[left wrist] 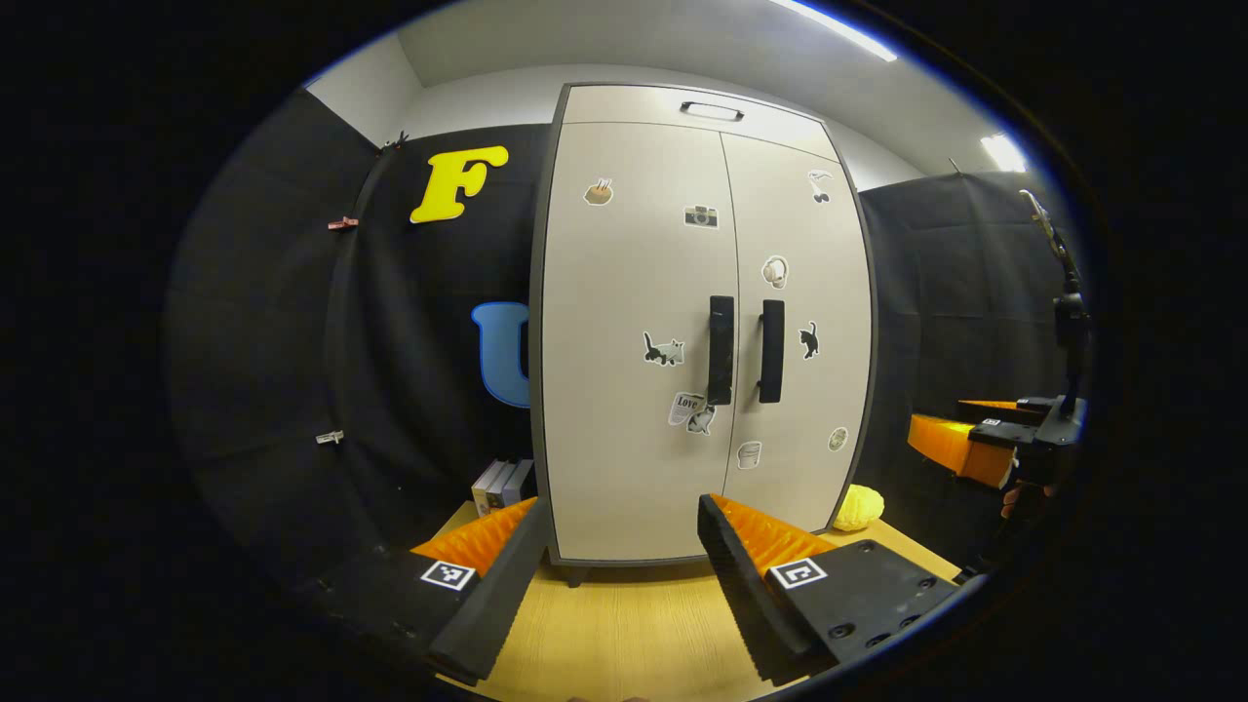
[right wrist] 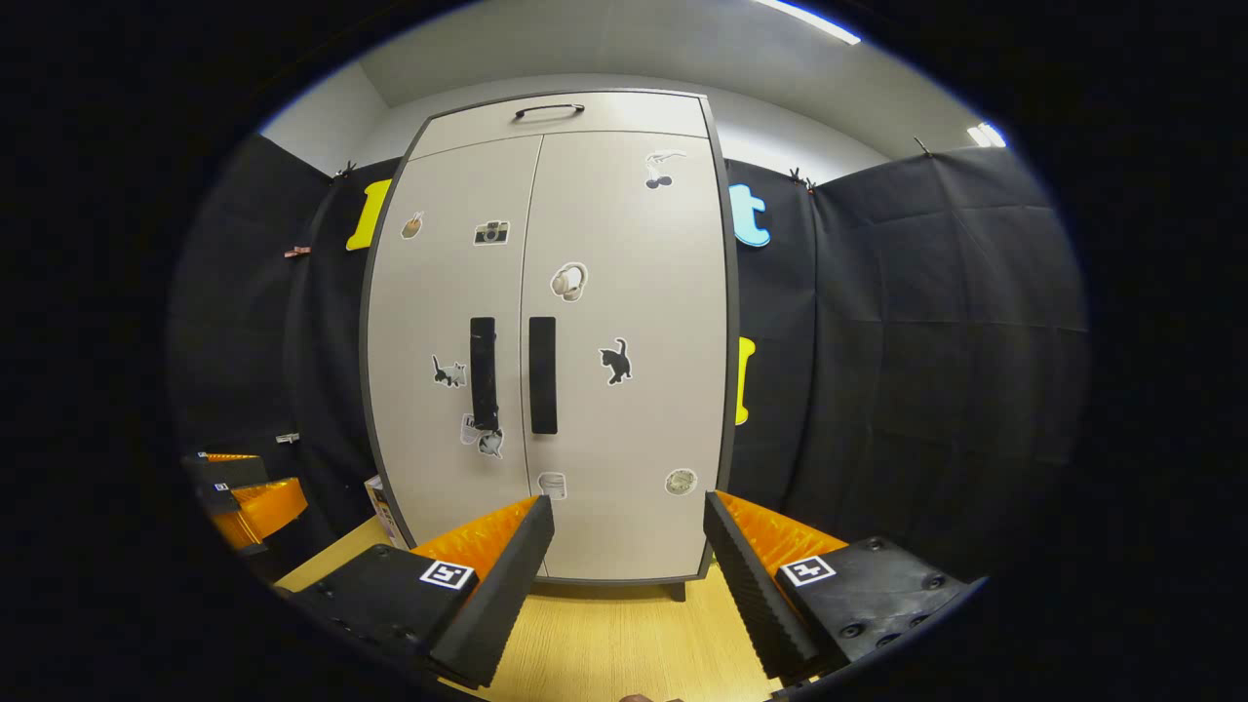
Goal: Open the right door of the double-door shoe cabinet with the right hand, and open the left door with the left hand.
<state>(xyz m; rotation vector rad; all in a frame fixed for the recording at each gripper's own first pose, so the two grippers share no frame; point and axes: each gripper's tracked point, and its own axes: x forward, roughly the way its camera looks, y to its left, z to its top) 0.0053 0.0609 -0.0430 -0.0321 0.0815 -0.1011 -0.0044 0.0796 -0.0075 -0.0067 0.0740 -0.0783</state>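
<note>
While both beige doors of the tall double-door shoe cabinet (right wrist: 546,351) are closed, it stands upright at the back of the pale wooden tabletop (right wrist: 604,643). Its two black vertical bar handles, left (right wrist: 483,372) and right (right wrist: 542,374), sit just beside each other across the centre seam; a risk, judged from this, is a finger catching the wrong handle. The left gripper (left wrist: 614,575) and right gripper (right wrist: 629,575) hover apart-fingered, well short. Black cloth walls enclose the booth; a yellow ridged object (left wrist: 858,507) lies beside the cabinet.
</note>
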